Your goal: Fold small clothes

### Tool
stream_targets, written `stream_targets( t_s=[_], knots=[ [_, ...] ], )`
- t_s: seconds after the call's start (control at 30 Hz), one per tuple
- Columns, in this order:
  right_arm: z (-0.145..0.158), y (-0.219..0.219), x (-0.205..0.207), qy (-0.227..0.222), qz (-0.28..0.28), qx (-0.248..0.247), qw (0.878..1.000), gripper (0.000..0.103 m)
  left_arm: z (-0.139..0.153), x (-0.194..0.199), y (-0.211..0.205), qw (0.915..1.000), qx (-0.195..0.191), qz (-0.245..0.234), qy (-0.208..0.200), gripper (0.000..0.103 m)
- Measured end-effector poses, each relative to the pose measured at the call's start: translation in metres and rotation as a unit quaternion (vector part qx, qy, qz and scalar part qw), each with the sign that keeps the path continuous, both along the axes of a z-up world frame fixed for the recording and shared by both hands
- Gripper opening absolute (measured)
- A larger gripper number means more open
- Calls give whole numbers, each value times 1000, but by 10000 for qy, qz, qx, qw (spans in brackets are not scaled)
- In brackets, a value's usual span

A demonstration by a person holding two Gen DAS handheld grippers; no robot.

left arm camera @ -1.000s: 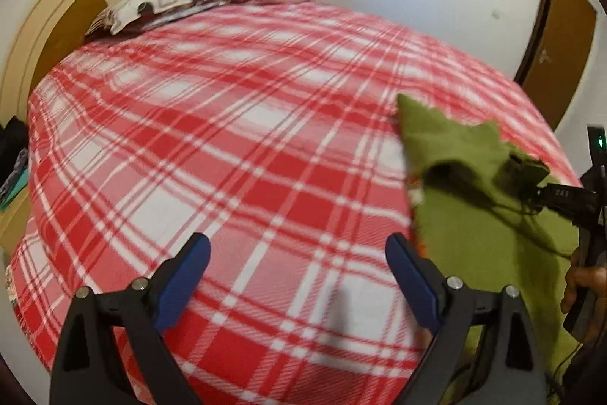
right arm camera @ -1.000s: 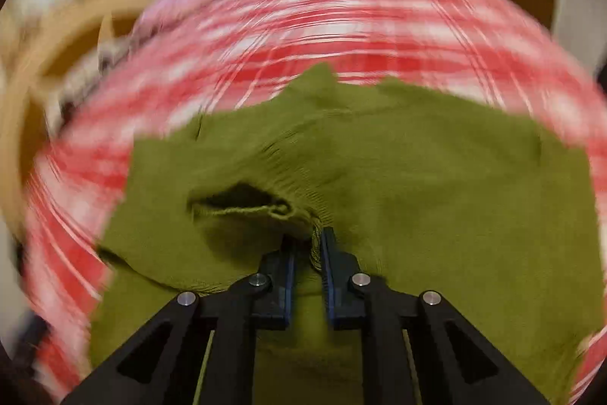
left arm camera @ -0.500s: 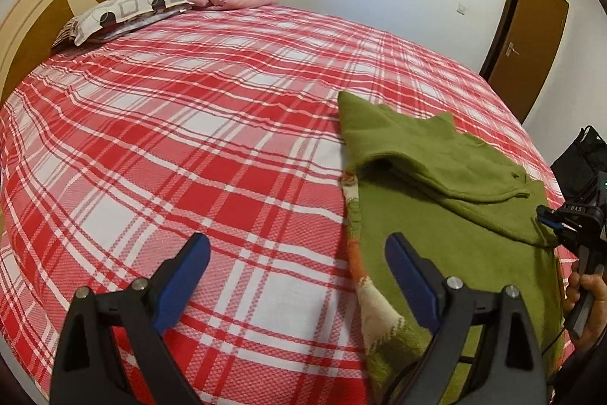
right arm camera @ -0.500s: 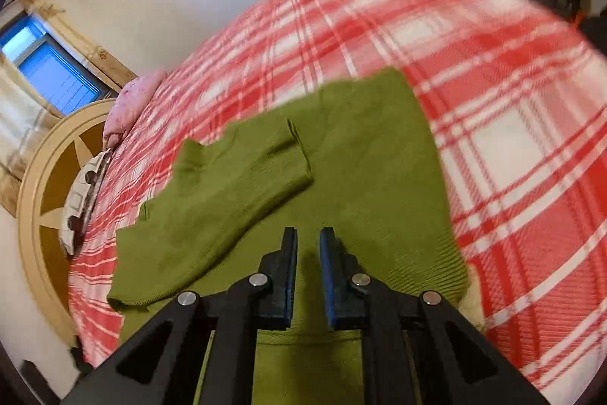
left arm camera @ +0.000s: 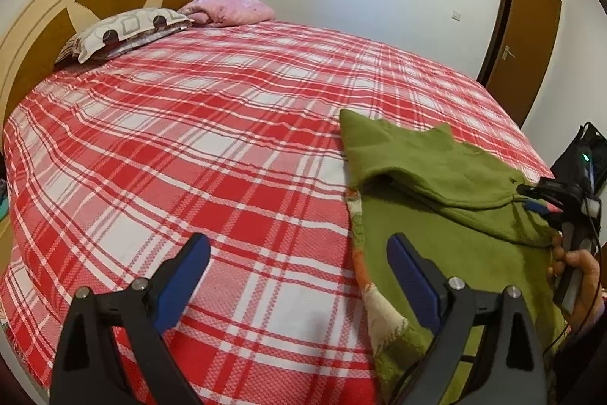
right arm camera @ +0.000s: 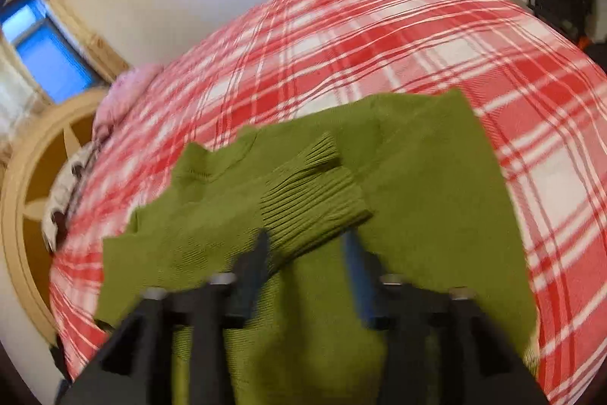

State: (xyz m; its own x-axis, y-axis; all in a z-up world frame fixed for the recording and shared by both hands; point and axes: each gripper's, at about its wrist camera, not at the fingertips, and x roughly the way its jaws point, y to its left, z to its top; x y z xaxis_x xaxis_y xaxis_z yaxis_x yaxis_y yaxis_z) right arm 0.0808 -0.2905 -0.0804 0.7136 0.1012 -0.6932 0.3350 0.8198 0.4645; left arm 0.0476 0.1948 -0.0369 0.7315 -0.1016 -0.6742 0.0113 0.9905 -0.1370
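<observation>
Sleeve-folding is the step in hand: a green knitted sweater (left arm camera: 436,245) lies flat on the near right part of the bed, and one sleeve (right arm camera: 303,204) has been laid across its body, ribbed cuff uppermost. The right gripper (right arm camera: 307,253) sits just behind that cuff; its jaws have just been opening, and the cuff lies free in front of them, with no pad pressing on it. The left gripper (left arm camera: 296,276) hangs spread wide over bare bedspread beside the sweater's patterned hem edge (left arm camera: 364,276), holding nothing.

Judging by the lie of the cloth, the fold is only partly done. The next move likely calls for taking the other sleeve or a side edge and bringing it over the body, which would need the left gripper to shift toward the garment and pinch only the top layer.

Around it, the red-and-white plaid bedspread (left arm camera: 189,147) is otherwise bare, with two pillows (left arm camera: 129,33) at the round headboard (left arm camera: 38,22), well apart from the work. A brown door (left arm camera: 527,37) stands beyond. Nothing blocks the fold, though the soft knit may slip or bunch.
</observation>
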Motion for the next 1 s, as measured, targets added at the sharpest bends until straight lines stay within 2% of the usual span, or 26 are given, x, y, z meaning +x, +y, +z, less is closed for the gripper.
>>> stream_targets(
  t_s=[0.07, 0.17, 0.27, 0.33, 0.43, 0.47, 0.53, 0.63, 0.7, 0.77, 0.87, 0.93, 1.0],
  knots=[
    [1, 2, -4, -61, 7, 33, 10000, 71, -4, 4, 1, 10000, -57, 37, 66, 97],
    [0, 3, 1, 154, -43, -274, 9995, 71, -9, 9, -3, 9997, -187, -31, 174, 97],
    [-3, 3, 8, 315, -81, -573, 9978, 71, -10, 19, -18, 9995, -29, -220, 203, 97],
    [-4, 8, 20, 433, 83, -855, 9954, 71, -12, 30, -26, 9993, 91, -269, 259, 97],
    [-3, 15, 31, 475, 259, -1067, 9928, 70, -16, 55, -37, 9986, 41, -262, 450, 97],
    [-4, 17, 34, 493, 270, -1118, 9921, 66, -18, 64, -40, 9984, 56, -220, 512, 97],
    [-5, 21, 40, 689, 262, -1457, 9866, 36, -21, 75, -46, 9982, 92, -154, 568, 97],
    [-5, 22, 39, 654, 410, -1562, 9847, 18, -34, 90, -56, 9960, 368, -74, 808, 96],
    [-1, 19, 34, 569, 521, -1455, 9863, 10, -42, 98, -58, 9933, 639, 33, 964, 95],
    [8, 16, 24, 394, 628, -1289, 9889, 7, -47, 100, -52, 9919, 667, 169, 1069, 95],
    [20, 19, 2, 266, 666, -1513, 9859, 7, -50, 101, -26, 9915, 428, 521, 1110, 95],
    [16, 17, -8, 339, 597, -1495, 9864, 7, -52, 101, -6, 9899, 295, 809, 1122, 95],
    [6, 16, -11, 462, 618, -1439, 9866, 7, -54, 101, 7, 9885, 69, 894, 1215, 95]
  ],
)
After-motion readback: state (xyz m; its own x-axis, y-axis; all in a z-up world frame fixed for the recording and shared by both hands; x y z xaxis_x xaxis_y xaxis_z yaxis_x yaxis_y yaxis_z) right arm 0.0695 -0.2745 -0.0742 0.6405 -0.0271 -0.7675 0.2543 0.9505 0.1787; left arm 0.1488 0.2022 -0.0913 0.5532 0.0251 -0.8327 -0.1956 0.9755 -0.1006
